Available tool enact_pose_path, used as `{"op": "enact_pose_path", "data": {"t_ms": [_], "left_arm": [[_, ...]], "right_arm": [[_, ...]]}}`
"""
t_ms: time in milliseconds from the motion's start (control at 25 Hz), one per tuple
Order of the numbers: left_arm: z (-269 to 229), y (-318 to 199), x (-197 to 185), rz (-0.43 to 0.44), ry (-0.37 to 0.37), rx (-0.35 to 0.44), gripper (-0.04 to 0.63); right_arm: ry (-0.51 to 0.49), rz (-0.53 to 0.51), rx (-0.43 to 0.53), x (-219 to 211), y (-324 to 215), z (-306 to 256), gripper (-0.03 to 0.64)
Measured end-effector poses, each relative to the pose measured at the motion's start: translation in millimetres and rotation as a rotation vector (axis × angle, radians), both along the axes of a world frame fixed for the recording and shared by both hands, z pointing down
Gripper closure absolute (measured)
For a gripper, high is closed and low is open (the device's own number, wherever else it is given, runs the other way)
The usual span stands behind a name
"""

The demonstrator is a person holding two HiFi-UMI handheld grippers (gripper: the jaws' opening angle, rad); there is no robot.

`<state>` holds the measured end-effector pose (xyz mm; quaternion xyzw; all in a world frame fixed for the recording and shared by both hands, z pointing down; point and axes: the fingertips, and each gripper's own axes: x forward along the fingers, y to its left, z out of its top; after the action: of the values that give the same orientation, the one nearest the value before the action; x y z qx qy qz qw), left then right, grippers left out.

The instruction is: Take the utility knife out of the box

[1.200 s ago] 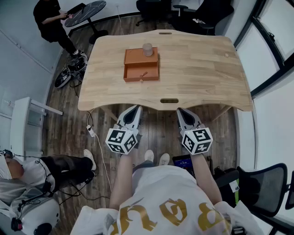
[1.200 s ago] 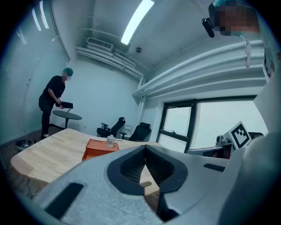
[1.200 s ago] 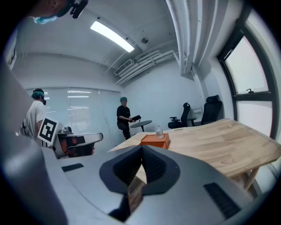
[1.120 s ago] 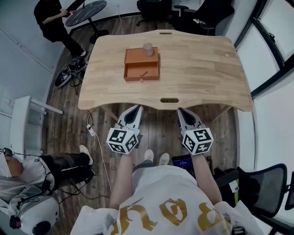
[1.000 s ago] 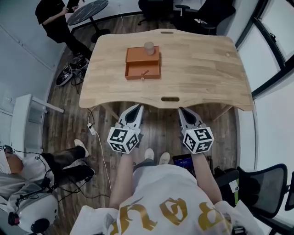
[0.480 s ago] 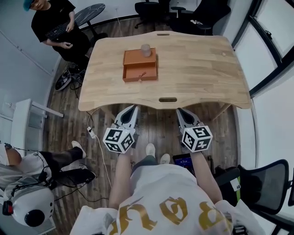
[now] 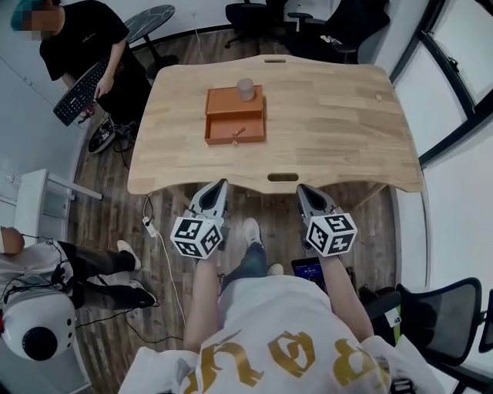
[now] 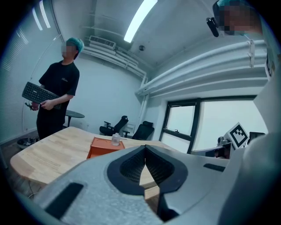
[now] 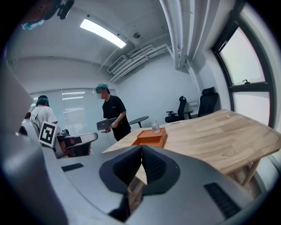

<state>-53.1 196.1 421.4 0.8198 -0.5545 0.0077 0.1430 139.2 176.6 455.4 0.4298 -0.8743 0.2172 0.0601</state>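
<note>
An orange box (image 7: pixel 235 115) lies on the wooden table (image 7: pixel 331 131), left of centre, with its shallow tray pulled out toward me. Inside the tray lies the small utility knife (image 7: pixel 239 132). A clear little jar (image 7: pixel 245 88) stands on the box's top. My left gripper (image 7: pixel 222 183) and right gripper (image 7: pixel 302 187) hang side by side in front of the table's near edge, well short of the box, both shut and holding nothing. The left gripper view shows the box (image 8: pixel 103 147) beyond the closed tips (image 8: pixel 145 147); the right gripper view shows it (image 9: pixel 151 137) past its tips (image 9: pixel 141 147).
A person in black holding a keyboard (image 7: pixel 77 92) stands by the table's far left corner. Another person sits low at the left (image 7: pixel 46 262). Office chairs (image 7: pixel 339 23) stand behind the table, and one (image 7: pixel 443 315) at my right. Cables lie on the floor under the table's left.
The person in black has come up to the table's left corner with the keyboard. One of my feet has stepped forward. Both grippers shifted slightly and stay shut.
</note>
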Motion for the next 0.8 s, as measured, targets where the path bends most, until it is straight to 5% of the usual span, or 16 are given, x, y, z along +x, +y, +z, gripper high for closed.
{"op": "enact_pose_path", "data": {"t_ms": [200,800], "left_arm": [[10.9,-50.5,-1.8,0.039,-0.05,-0.009,0.586],[27.7,-233.6,-57.1,0.158,-0.032,-0.062,0.586]], "right_arm": [[0.021,0.029,-0.001,-1.9,-44.6,5.7,0.605],[0.048,0.12,-0.048,-64.0,-210.6,17.7,0.604]]}}
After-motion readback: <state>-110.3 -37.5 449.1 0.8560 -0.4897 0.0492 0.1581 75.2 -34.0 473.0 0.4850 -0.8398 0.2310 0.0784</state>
